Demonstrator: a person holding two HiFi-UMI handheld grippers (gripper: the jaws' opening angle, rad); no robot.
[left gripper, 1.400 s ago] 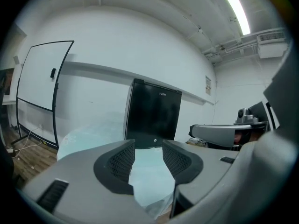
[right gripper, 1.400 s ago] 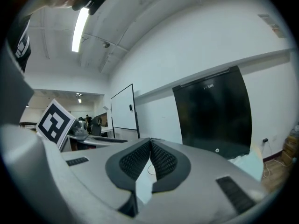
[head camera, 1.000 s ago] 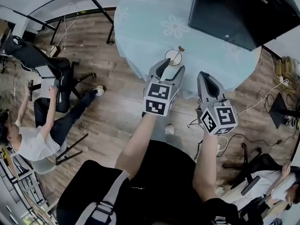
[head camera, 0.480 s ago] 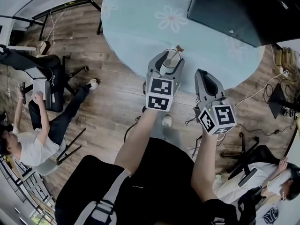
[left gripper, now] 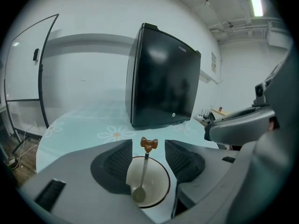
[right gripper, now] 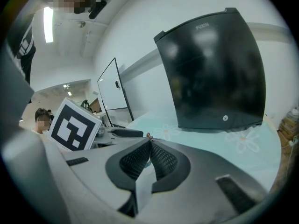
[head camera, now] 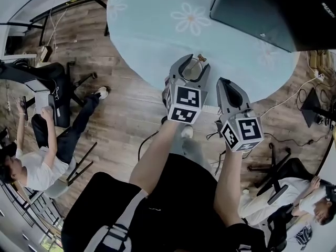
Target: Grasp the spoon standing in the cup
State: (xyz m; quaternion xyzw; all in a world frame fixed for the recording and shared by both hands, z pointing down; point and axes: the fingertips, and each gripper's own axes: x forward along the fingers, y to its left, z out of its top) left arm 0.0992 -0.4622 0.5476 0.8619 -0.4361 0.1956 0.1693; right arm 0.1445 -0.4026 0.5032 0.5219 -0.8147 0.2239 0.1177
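Observation:
A white cup with a dark rim stands near the front edge of the round table. A metal spoon stands in it, its brown bow-shaped top rising above the rim. My left gripper is open, one jaw on each side of the cup, and the spoon's stem is between them, untouched. The head view shows the cup inside the left gripper. My right gripper hovers just to the right over the table edge. Its jaws are shut on nothing.
A large black box stands on the pale blue flowered tablecloth, behind and right of the cup. On the wooden floor, a person sits at the left by a chair. Another person sits at the lower right, and cables trail nearby.
My left gripper has moved forward so its open jaws now flank the cup. The right gripper has kept its place beside it, still shut.

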